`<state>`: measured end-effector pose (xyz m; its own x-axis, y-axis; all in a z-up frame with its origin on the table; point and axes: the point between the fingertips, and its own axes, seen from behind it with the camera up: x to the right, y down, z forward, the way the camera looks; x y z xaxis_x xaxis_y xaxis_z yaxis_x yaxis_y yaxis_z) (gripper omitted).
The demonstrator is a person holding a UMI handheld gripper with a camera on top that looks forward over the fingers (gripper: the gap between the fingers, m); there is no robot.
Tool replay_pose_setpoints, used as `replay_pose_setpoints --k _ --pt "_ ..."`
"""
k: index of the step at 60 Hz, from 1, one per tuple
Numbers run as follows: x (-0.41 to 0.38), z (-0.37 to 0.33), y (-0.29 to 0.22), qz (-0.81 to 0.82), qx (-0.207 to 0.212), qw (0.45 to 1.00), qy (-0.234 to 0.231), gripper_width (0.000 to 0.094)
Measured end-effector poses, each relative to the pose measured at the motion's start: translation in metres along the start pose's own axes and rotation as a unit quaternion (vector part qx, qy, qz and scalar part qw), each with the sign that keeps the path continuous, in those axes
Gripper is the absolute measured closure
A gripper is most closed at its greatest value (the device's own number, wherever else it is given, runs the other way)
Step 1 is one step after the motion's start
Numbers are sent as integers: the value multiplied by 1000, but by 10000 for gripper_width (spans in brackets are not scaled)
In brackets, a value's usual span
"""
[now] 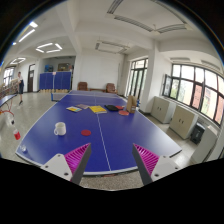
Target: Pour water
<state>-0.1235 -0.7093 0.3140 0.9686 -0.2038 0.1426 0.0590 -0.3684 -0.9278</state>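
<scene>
Blue table (pixel 100 135) with white lines, white cup (pixel 60 128), red disc (pixel 86 132), yellow sheet (pixel 97 109), pink-striped finger pads (pixel 77 156)

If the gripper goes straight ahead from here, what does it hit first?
Likely the bare blue table top: the open gripper has nothing between its fingers. The white cup sits off to one side; depth is unclear.

Position: carried on the gripper (pixel 110 165), above the blue table's (pixel 110 135) near edge.
Facing: forward across the table into the hall.
</scene>
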Motion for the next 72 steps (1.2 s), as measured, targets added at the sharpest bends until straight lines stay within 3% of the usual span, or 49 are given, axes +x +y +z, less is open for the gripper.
replay_pose_setpoints --k 12,18,29,36,43,56,64,72 --pt "-41 7 33 -11 -30 999 6 86" --pt "-81 0 87 -11 -45 999 4 85" --pt "-205 -29 167 -37 -72 997 -13 84" --pt "-324 -39 194 -40 -82 994 -60 83" --pt "-438 -33 186 -46 -74 990 -111 86" --pt "-628 17 117 -31 -11 979 -199 84" --pt "-665 71 76 -26 29 982 -184 92" --pt "-676 109 83 -7 32 985 -168 170"
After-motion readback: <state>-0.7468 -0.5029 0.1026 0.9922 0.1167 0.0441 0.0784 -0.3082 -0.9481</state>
